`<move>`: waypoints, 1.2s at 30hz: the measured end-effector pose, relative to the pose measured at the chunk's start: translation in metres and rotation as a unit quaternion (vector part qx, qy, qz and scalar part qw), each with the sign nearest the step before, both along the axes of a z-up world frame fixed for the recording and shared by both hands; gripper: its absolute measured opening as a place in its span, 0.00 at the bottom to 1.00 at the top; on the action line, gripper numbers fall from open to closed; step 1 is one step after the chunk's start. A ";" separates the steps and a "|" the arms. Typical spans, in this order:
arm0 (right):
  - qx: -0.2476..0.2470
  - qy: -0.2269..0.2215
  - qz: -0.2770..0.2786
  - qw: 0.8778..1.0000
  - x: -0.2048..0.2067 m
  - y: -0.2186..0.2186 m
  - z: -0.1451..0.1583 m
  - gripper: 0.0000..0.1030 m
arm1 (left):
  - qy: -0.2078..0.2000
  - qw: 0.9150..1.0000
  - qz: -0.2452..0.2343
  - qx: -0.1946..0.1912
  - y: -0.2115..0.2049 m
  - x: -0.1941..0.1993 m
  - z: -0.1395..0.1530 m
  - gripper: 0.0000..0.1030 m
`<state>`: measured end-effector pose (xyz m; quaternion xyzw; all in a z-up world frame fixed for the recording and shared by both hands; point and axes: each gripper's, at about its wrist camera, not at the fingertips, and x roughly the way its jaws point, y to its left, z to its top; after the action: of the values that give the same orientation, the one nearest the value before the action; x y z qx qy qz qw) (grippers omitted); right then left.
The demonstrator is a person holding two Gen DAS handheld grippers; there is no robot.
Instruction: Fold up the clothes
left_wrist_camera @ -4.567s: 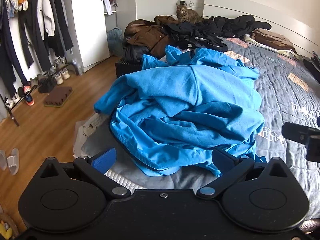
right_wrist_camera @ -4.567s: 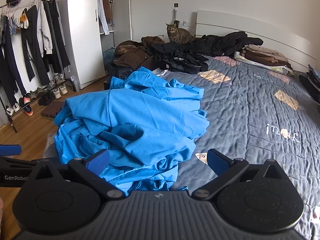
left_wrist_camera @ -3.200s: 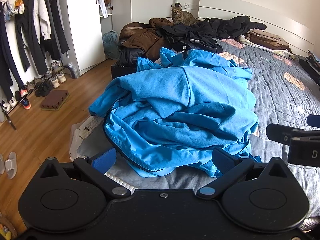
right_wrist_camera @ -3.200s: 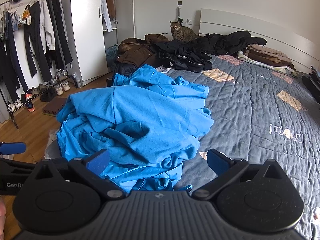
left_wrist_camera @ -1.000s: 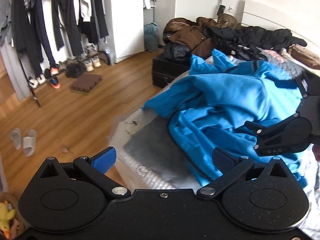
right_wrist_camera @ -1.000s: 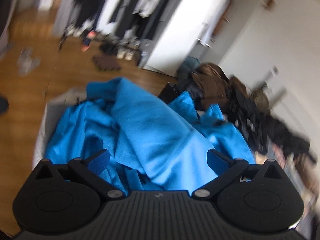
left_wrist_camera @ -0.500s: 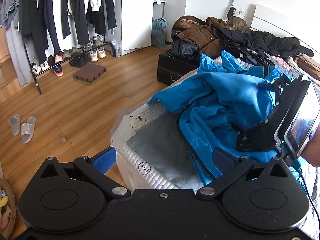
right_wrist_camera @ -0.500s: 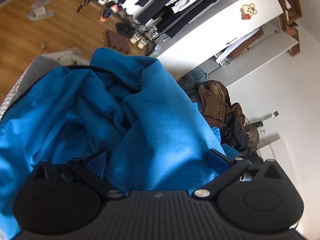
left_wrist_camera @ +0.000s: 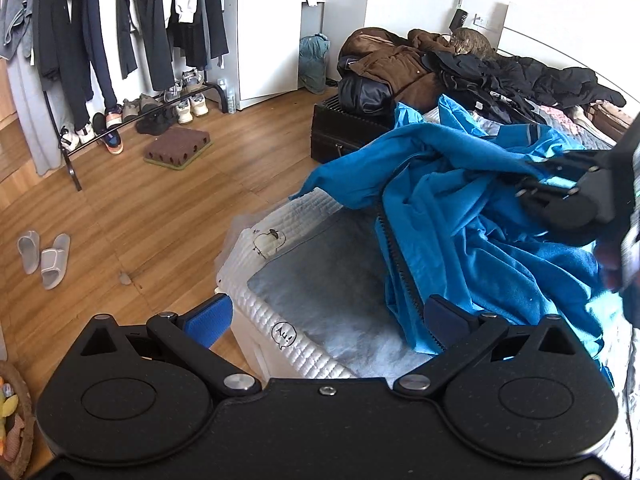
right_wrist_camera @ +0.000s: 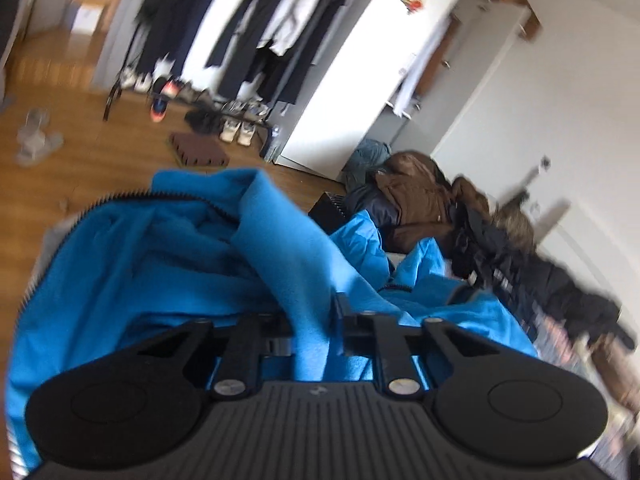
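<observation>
Jaws of right gripper closing on blue jacket.

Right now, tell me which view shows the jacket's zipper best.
Left wrist view: the zipper runs sharp down the blue jacket edge beside the open left gripper. The right wrist view is blurred; its zipper shows only as a curved edge above the right gripper, closing on a fold.
</observation>
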<state>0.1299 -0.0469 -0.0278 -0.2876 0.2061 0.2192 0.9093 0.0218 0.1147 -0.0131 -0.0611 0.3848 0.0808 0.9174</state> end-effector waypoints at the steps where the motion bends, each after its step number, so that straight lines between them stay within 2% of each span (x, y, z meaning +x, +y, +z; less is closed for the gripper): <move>1: 0.009 0.004 -0.005 1.000 0.001 -0.005 0.005 0.07 | -0.001 1.000 -0.001 0.001 0.000 0.000 0.001 1.00; 9: 0.082 -0.007 -0.058 0.995 -0.020 -0.067 0.050 0.03 | -0.009 1.000 -0.011 0.007 -0.009 0.001 0.007 1.00; 13: 0.113 -0.015 -0.092 0.989 -0.035 -0.107 0.069 0.03 | -0.013 0.999 -0.038 0.004 -0.024 -0.002 0.006 1.00; 21: 0.219 0.023 -0.158 0.963 -0.053 -0.185 0.072 0.03 | -0.029 0.994 -0.107 0.009 -0.062 -0.014 0.006 1.00; 28: 0.281 0.010 -0.228 0.932 -0.077 -0.249 0.070 0.03 | -0.066 0.976 -0.201 -0.053 -0.093 -0.032 0.011 1.00; 36: 0.316 -0.003 -0.307 0.898 -0.109 -0.334 0.062 0.02 | -0.066 0.952 -0.292 -0.055 -0.143 -0.051 0.003 1.00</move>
<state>0.0213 -0.3806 0.0345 0.0919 0.2010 -0.0183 0.9751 -0.0288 -0.0281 -0.0104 -0.0014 0.3283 -0.2165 0.9194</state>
